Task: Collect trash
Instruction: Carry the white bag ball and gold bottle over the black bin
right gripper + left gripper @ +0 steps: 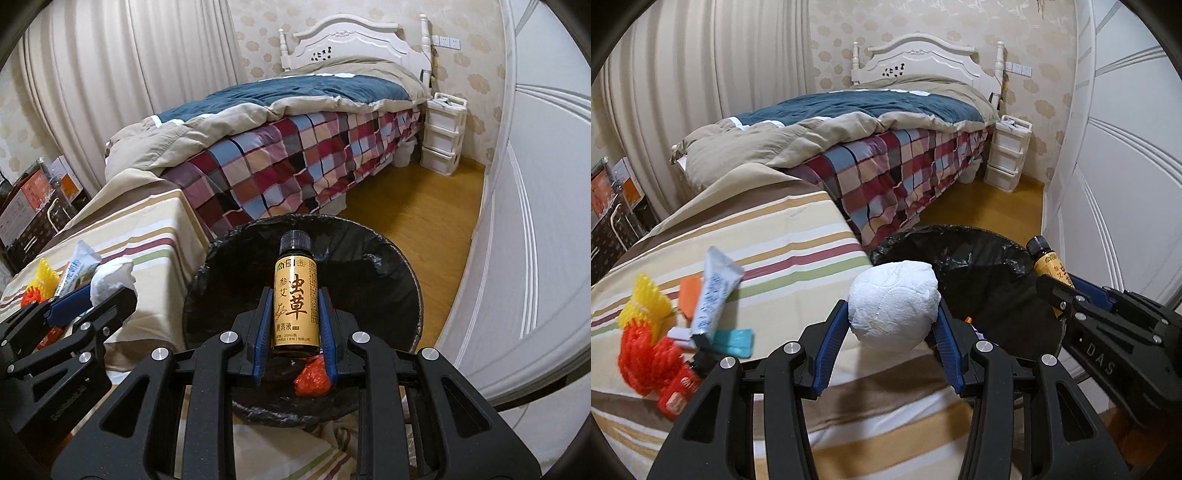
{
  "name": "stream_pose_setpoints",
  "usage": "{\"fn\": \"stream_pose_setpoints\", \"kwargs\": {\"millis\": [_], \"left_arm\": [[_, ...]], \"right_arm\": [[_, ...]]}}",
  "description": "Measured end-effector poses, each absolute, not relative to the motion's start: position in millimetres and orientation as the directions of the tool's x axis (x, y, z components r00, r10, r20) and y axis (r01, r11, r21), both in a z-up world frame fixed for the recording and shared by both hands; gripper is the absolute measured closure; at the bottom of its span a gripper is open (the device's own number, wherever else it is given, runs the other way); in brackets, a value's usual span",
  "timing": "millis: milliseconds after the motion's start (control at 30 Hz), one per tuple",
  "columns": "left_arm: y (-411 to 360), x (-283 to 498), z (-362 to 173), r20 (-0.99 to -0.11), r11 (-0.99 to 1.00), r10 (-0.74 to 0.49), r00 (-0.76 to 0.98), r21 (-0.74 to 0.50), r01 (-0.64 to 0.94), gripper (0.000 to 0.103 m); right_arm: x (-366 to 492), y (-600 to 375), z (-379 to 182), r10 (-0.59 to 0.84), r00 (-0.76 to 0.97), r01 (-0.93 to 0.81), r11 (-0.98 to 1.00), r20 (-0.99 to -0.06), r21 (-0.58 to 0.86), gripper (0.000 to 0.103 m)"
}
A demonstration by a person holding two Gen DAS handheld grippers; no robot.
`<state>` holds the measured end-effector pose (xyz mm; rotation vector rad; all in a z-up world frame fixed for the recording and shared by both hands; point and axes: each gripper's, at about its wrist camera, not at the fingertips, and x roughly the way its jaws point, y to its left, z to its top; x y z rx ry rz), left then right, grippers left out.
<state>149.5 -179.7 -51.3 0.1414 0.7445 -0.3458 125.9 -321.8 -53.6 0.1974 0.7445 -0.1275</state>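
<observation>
My left gripper [892, 317] is shut on a white crumpled paper ball [894, 304], held at the edge of the striped table [798, 236] beside the black-lined trash bin [982, 266]. My right gripper [295, 295] is shut on a small brown bottle with a gold label [295, 299], held upright over the bin [376, 280]. Red trash [312, 376] lies inside the bin. In the left wrist view the bottle [1049, 264] and right gripper show at the right. In the right wrist view the paper ball [110, 278] shows at the left.
On the table's left lie a toothpaste tube [714, 291], yellow and red mesh pieces [646, 332], a teal piece [735, 341], an orange piece [690, 295] and a red bottle [681, 387]. A bed [871, 147], white drawers [1006, 155] and a wardrobe [1126, 166] stand around the wooden floor.
</observation>
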Motion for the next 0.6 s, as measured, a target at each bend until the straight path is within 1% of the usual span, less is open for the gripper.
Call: {"fn": "stream_pose_setpoints", "kwargs": {"millis": [433,533,600], "left_arm": [[-210.0,169.3,-57.7,-0.698,0.927,-0.233,0.677,0.052,0.372,0.055],[-209.4,172.0,-60.9,-0.705,0.930,-0.226,0.672,0.050,0.365,0.054],[-206.9,172.4,-62.0,-0.709,0.933,-0.228,0.667,0.038,0.359,0.051]], "right_arm": [[139.9,-341.3,-64.9,-0.050,0.715,0.211,0.967,-0.698,0.147,0.080],[141.1,-343.1,-65.4,-0.052,0.714,0.215,0.965,-0.698,0.148,0.080],[141.2,-343.6,-65.2,-0.053,0.716,0.214,0.966,-0.696,0.147,0.079]]}}
